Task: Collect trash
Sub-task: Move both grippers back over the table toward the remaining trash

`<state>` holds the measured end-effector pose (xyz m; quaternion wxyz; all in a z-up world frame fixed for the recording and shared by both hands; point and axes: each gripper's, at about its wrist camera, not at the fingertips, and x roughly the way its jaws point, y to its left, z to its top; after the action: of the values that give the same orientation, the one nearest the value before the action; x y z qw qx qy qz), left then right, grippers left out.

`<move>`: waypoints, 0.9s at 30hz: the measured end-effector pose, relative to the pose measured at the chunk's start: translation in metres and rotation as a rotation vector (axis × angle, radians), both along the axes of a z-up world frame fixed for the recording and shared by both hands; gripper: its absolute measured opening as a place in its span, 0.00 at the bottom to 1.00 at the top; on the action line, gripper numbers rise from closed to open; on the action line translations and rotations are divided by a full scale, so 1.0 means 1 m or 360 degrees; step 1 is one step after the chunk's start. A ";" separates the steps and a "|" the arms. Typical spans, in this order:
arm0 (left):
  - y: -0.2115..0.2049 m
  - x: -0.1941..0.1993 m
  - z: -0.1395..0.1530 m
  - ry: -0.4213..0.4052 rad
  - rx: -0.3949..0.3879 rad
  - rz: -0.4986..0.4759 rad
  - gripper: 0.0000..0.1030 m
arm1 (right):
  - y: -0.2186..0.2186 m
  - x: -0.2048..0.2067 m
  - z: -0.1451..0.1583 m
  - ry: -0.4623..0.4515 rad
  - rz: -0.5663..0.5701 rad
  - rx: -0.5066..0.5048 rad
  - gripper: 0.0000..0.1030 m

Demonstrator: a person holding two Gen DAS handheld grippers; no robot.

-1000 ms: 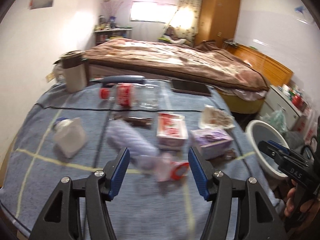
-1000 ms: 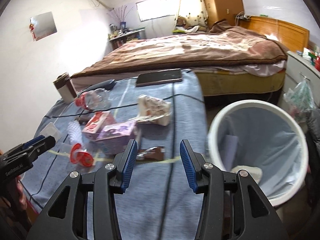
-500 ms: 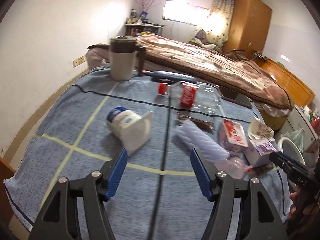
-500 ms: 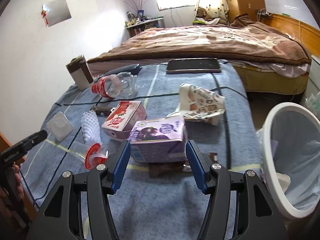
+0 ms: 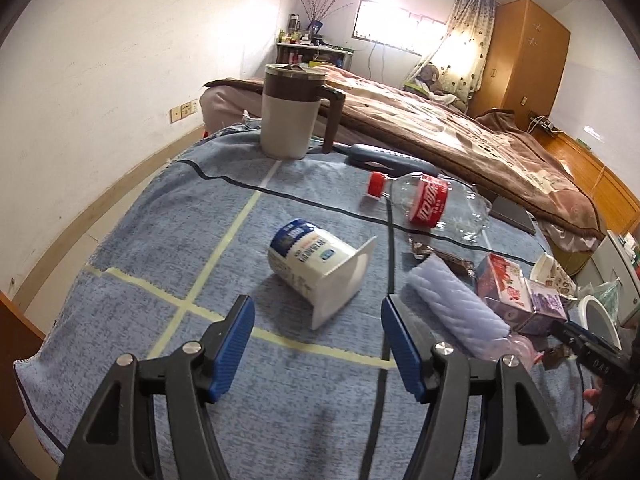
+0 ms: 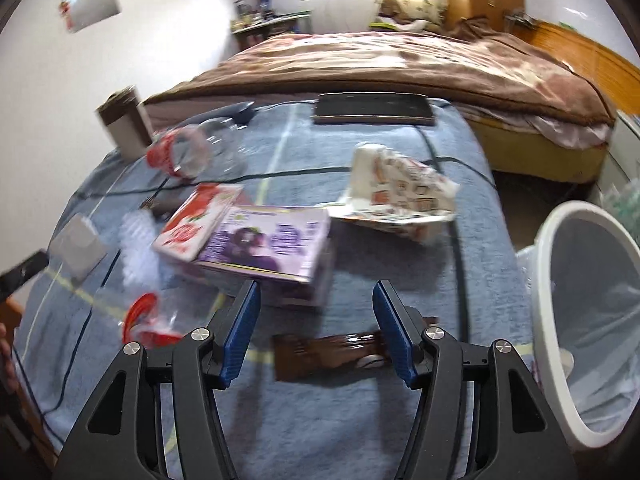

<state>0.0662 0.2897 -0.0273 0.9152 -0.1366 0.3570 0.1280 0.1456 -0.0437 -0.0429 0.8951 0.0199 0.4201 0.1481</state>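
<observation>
Trash lies on a blue checked cloth point(image 5: 168, 240). A white yogurt cup point(image 5: 308, 264) lies on its side just ahead of my left gripper point(image 5: 316, 316), which is open and empty. Beyond the cup are a clear cola bottle point(image 5: 432, 204), a ribbed lilac bottle point(image 5: 452, 308) and two cartons. My right gripper point(image 6: 316, 296) is open and empty, with a purple carton point(image 6: 264, 244) just past its fingertips. A brown wrapper point(image 6: 332, 354) lies under the right gripper. A red carton point(image 6: 196, 220) touches the purple one, and a crumpled paper wrapper point(image 6: 400, 196) lies further back.
A white lined bin point(image 6: 544, 280) stands off the cloth's right edge. A brown-and-white mug point(image 5: 288, 116) and a dark flat device point(image 6: 372, 108) sit at the far side. A bed with a brown blanket point(image 5: 460, 136) lies behind. A hand holds the right gripper point(image 5: 580, 344).
The left gripper swung left from the ribbed bottle and cartons to face the yogurt cup. The right gripper's jaws widened as it moved left from the bin side, closer to the purple carton.
</observation>
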 end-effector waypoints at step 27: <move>0.004 0.019 -0.006 0.0038 -0.0106 -0.0044 0.74 | 0.047 0.008 0.010 -0.0192 0.0615 -0.0042 0.59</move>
<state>0.0849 0.2940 -0.0335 0.9074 -0.1605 0.3739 0.1050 0.1536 0.0029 -0.0324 0.8738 -0.0816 0.3637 0.3124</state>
